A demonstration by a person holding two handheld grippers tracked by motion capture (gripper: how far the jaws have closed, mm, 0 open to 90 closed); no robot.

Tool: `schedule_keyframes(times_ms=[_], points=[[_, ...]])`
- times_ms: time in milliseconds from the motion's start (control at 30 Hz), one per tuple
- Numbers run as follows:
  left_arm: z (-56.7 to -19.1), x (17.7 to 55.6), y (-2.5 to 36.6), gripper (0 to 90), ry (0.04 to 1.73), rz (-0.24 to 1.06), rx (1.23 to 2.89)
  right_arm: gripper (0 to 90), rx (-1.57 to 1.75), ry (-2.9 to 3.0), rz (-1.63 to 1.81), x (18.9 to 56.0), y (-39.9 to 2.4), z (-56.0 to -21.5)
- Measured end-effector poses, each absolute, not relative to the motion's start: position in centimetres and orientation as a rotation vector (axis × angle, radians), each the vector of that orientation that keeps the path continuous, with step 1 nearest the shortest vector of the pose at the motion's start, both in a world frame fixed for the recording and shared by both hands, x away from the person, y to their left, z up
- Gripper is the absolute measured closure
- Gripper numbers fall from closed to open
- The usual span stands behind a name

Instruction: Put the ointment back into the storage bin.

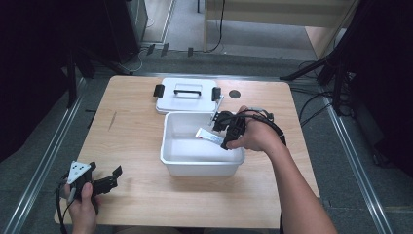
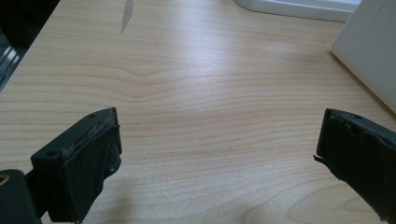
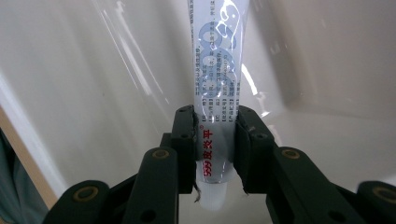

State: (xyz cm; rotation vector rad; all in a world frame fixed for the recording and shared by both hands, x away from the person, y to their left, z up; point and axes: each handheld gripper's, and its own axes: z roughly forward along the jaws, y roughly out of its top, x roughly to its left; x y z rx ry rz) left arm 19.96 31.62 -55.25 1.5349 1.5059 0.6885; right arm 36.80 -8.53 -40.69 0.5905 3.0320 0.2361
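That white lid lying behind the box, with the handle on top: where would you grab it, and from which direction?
Probably by the raised handle in the middle of the lid, coming straight down from above. The lid lies flat on the table, so its edges give little to pinch, while the handle stands up as a narrow bar that two jaws could likely close across.

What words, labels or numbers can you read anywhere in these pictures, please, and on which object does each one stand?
"皮炎平" in red characters, running along the tube, near its cap end between the right gripper's jaws.
A red mark before those characters, possibly "999": too blurred to be sure.
Blue fine print and a blue emblem higher up the tube: too small to read.
White bin, lid and table: no text to be seen.
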Motion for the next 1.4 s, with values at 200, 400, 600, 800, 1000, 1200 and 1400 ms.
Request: schedule_keyframes(times_ms=[200, 400, 600, 800, 1000, 1200, 1400], points=[[-55.2, 20.0, 31.6, 0.6, 1.506, 0.688, 1.536, 72.6, 0.569, 3.048, 0.215, 36.8, -8.3, -41.9], [-55.3, 20.0, 31.6, 0.6, 1.505, 0.690, 1.535, 72.5, 0.553, 3.056, 0.171, 36.9, -8.1, -43.1], [-55.3, 19.9, 31.6, 0.6, 1.505, 0.690, 1.536, 72.5, 0.547, 3.059, 0.150, 36.9, -7.8, -43.9], [-55.3, 19.9, 31.6, 0.6, 1.506, 0.690, 1.538, 72.4, 0.544, 3.049, 0.121, 36.8, -7.6, -44.0], [-55.3, 19.9, 31.5, 0.6, 1.505, 0.692, 1.539, 72.3, 0.505, 3.033, 0.046, 36.7, -7.2, -44.2], [-55.3, 19.9, 31.5, 0.6, 1.506, 0.690, 1.538, 72.3, 0.468, 3.017, -0.030, 36.2, -6.5, -44.5], [-55.3, 19.9, 31.6, 0.6, 1.505, 0.691, 1.539, 72.3, 0.423, 3.019, -0.106, 36.0, -5.9, -45.0]])
